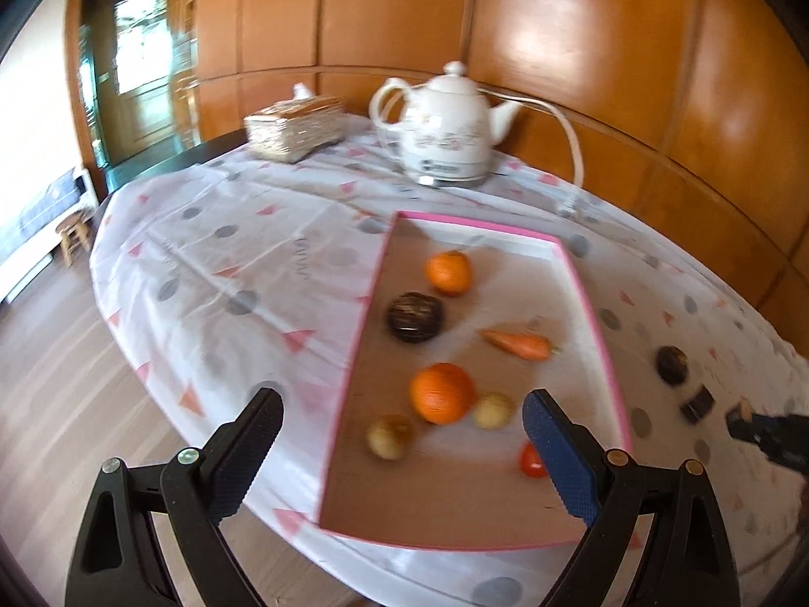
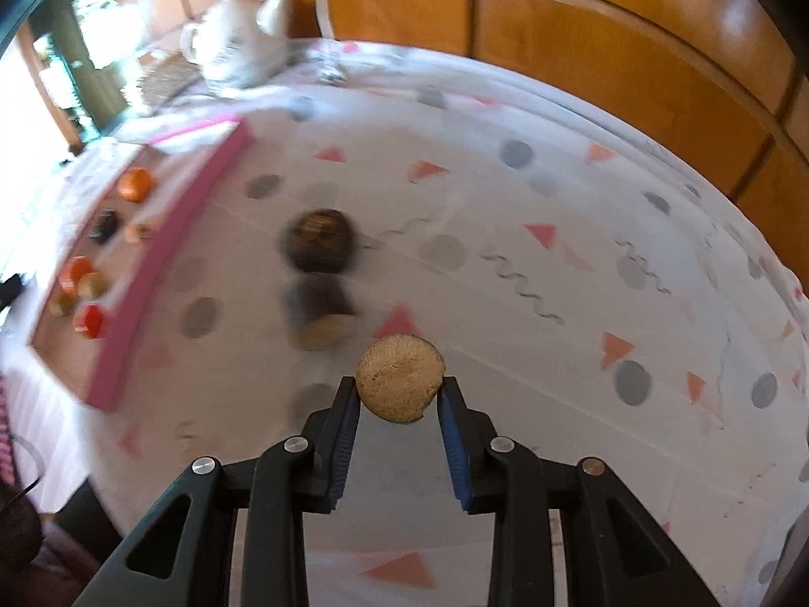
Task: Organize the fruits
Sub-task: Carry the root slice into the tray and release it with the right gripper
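Presently: right hand-held gripper (image 2: 399, 392) clamped on tan round fruit (image 2: 400, 378), bound for pink tray (image 1: 591, 298); left hand-held gripper (image 1: 399, 417) apart, empty.

- The right tongs (image 2: 399, 394) pinch a round tan slice (image 2: 400, 385).
- A dark round fruit (image 2: 318, 247) lies on the counter (image 2: 556, 263) beyond the slice.
- A pink tray (image 2: 167, 253) sits left of the dark fruit.

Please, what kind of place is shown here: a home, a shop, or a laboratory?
Probably a home dining room. A table with a patterned cloth bears a white kettle and a woven tissue box, wood panels line the wall, and a doorway opens behind.
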